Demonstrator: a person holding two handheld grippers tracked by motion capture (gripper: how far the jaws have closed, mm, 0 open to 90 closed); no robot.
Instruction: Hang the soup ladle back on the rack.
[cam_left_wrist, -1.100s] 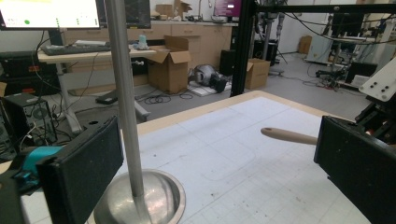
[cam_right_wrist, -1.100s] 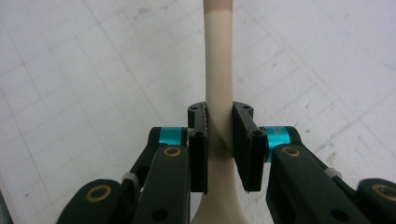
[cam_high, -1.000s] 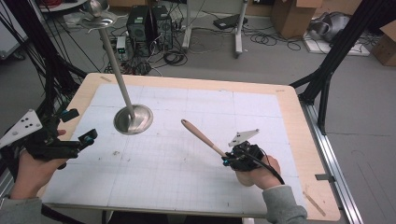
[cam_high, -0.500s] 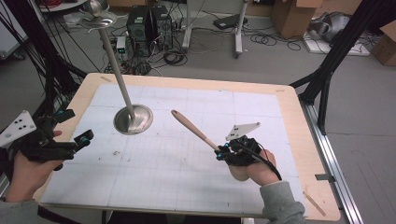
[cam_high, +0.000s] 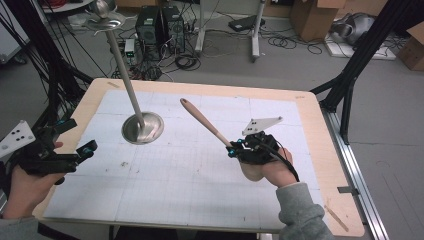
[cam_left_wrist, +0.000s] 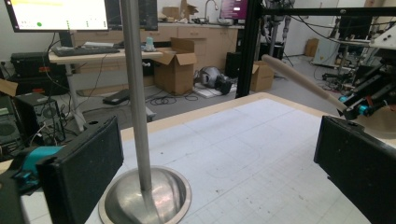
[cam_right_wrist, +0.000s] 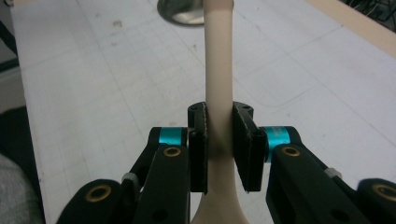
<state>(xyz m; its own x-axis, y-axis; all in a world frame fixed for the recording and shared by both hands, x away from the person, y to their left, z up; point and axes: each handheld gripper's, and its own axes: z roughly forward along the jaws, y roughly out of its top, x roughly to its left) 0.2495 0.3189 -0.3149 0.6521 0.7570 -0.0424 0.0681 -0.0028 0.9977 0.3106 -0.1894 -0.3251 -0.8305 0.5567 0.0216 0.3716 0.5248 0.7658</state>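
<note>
Right of the metal stand (cam_high: 142, 127) on the table (cam_high: 320, 130), the right tool (cam_high: 235, 148) is clamped on a wooden spoon (cam_high: 205, 121), held clear of the surface, handle angled toward the stand. Left of the stand, the left tool (cam_high: 86, 150) gapes, holding nothing.

Even indoor light, slightly soft focus

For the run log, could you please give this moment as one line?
right gripper: shut on spoon, lifted off table | left gripper: open, facing stand
</note>
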